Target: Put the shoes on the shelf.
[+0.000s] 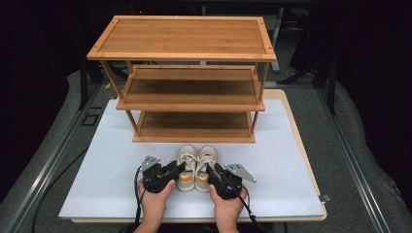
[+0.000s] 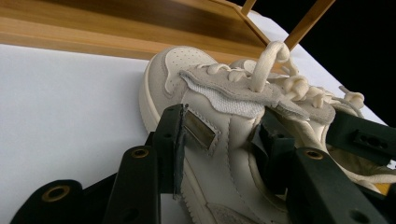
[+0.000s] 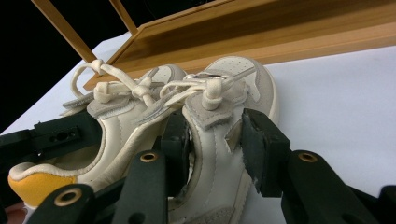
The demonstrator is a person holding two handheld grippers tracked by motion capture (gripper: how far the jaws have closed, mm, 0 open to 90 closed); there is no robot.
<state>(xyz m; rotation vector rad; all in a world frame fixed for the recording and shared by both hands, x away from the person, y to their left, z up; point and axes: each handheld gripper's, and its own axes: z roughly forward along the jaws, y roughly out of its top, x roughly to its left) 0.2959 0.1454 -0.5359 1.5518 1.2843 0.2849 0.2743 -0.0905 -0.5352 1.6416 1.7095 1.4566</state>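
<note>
Near the white table's [image 1: 97, 184] front edge, below the wooden rack [image 1: 184, 77], we clamp each gripper, left [image 1: 176, 170] and right [image 1: 210, 171], across one shoe [image 1: 186, 167], [image 1: 206, 165]; uneven lifting may twist either loose.

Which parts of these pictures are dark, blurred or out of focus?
High view: the surroundings are nearly black, the white table top evenly lit, the whole picture soft. Left gripper view: the shoe is sharp, the wooden rack behind blurred. Right gripper view: black background at upper left.

Cream shoes [image 1: 197, 167] side by side, gripped
</note>
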